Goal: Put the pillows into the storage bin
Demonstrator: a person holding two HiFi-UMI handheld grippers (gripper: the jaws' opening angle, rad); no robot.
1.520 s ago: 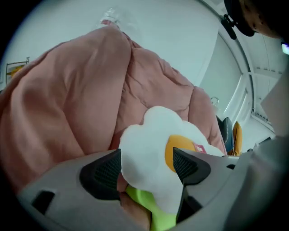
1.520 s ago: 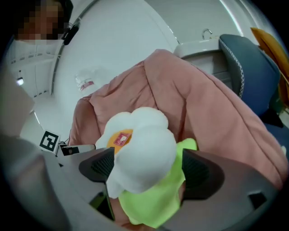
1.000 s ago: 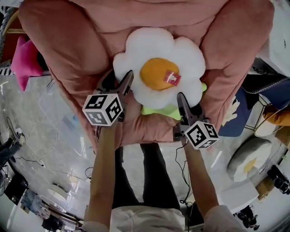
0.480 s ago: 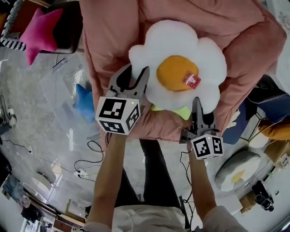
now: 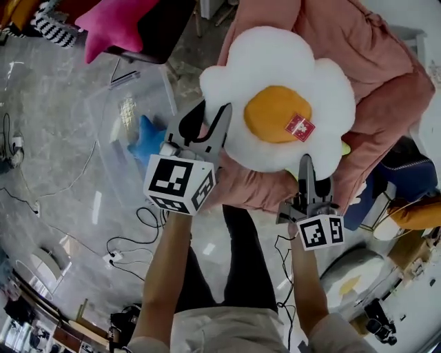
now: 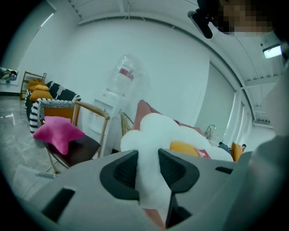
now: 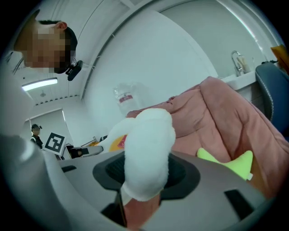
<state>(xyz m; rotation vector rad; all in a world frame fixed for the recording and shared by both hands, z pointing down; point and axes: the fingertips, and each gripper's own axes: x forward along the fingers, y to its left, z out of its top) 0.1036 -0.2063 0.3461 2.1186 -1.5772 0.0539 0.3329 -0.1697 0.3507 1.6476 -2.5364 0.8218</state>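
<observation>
**Me:** Since a second ago the pillow (image 5: 265,62) has come up out of the seat of the armchair (image 5: 375,65). It lay flat in the middle of the seat then. Now it hangs over the armchair's front left corner, and both of my grippers have come up with it.

**You:** What's holding it?

**Me:** Both grippers. My left gripper (image 5: 212,114) has just been closing and is clamped on a white petal at the pillow's left edge. The left gripper view shows the plush squeezed thin between the two pads. My right gripper (image 5: 306,162) has been closing as well. It grips a petal at the lower right edge, and the plush bulges out above its jaws.

**You:** Which way up is the pillow?

**Me:** Face up, seen from my head. The orange centre and its red tag (image 5: 300,127) are on top.

**You:** What else is around the armchair?

**Me:** A green pillow (image 5: 343,147) lies on the armchair, and a bit of it shows past the white one's right side. Left of the armchair, the clear bin (image 5: 103,138) stands on the floor (image 5: 55,152) with a blue star (image 5: 147,134) inside it. Further left of the armchair, beyond the bin, a pink star (image 5: 114,21) lies on a dark chair (image 5: 157,38).

**You:** So is the pillow in the bin?

**Me:** Not yet. It's in the air beside the armchair, near the bin but not over it.
</observation>
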